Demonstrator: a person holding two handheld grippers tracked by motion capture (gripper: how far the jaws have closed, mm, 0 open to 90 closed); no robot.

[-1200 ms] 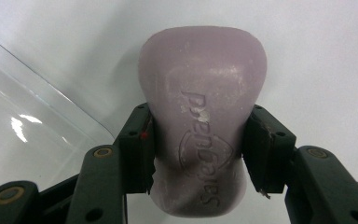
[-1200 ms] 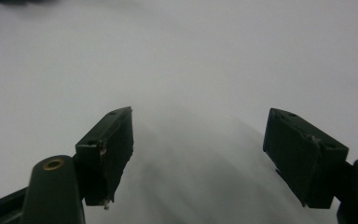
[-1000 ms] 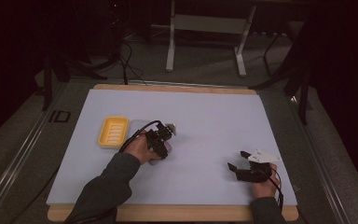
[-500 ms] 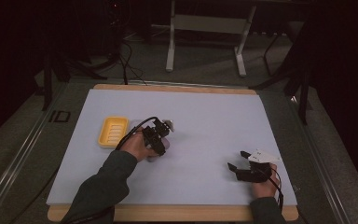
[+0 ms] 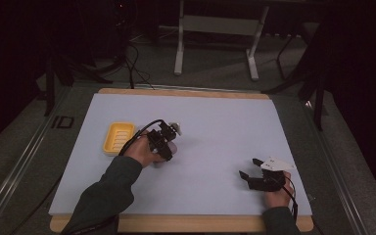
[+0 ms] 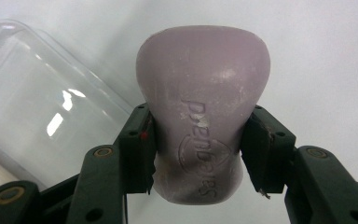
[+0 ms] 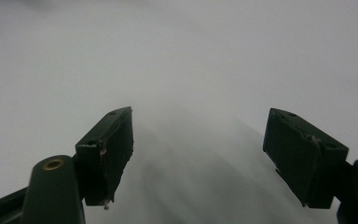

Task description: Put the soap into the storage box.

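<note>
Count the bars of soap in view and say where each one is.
1. A pale purple bar of soap is clamped in the left hand-held gripper, just right of the yellow soap dish. Others could be hidden behind the hand.

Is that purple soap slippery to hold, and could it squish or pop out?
The soap looks hard, not squishy: the stamped letters stay crisp, and the left gripper pinches its narrow waist without denting it. It is probably a bit slippery, since its skin looks smooth and waxy. Its rounded, bulging ends might let it slide out if the grip loosens.
</note>
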